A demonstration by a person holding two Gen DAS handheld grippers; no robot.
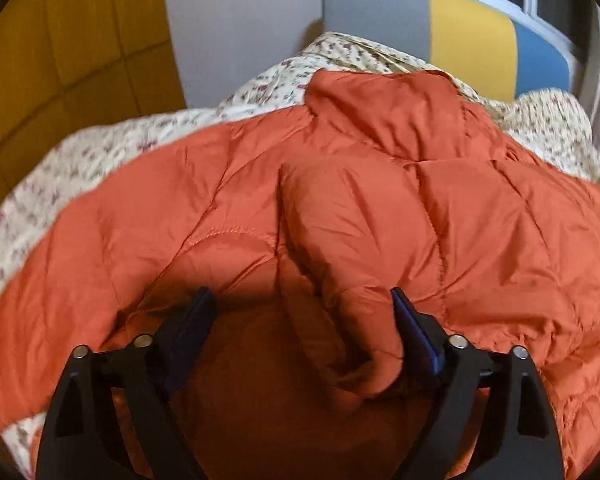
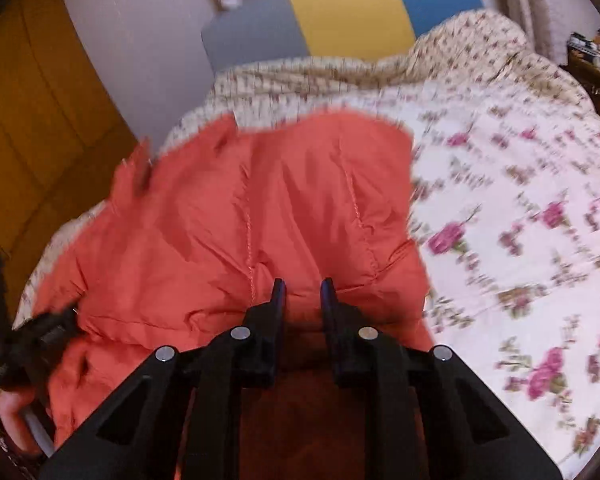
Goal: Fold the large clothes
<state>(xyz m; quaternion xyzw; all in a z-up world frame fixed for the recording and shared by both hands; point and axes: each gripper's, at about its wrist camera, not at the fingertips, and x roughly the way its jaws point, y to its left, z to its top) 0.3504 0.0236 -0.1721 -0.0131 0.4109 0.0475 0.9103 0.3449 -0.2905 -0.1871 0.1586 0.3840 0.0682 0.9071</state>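
The left gripper (image 1: pixel 302 300) hung with its jaws spread wide and nothing pinched; a folded-over sleeve (image 1: pixel 340 248) of the orange puffer jacket (image 1: pixel 204 216) lay in the gap, close against one pad but not squeezed from both sides. The right gripper (image 2: pixel 302 290) had its jaws drawn close, leaving only a narrow slot, with jacket fabric showing in and below that slot; whether the pads actually nipped the cloth could not be told through the blur. Both tools pointed steeply down at the garment. The jacket lay spread on a bed covered by a floral quilt (image 2: pixel 520 208), with its collar (image 1: pixel 384 116) toward the headboard end and its hem toward the foot edge, where the person stood. Its long axis therefore ran away from both grippers, from foot to head. From the right wrist view, the jacket's side edge fell just beside the right gripper, with bare quilt beyond it toward the bed's far side. In the same view the person's hand (image 2: pixel 16 412) showed at the near left, gripping the other tool's handle over the jacket's opposite part. The left gripper seemed nearer the folded sleeve, the right nearer the outer side edge, so the next fold probably depended on carrying that edge across toward the middle. A headboard (image 1: pixel 468 28) in grey, yellow and blue panels stood beyond the quilt. No containers were in sight.
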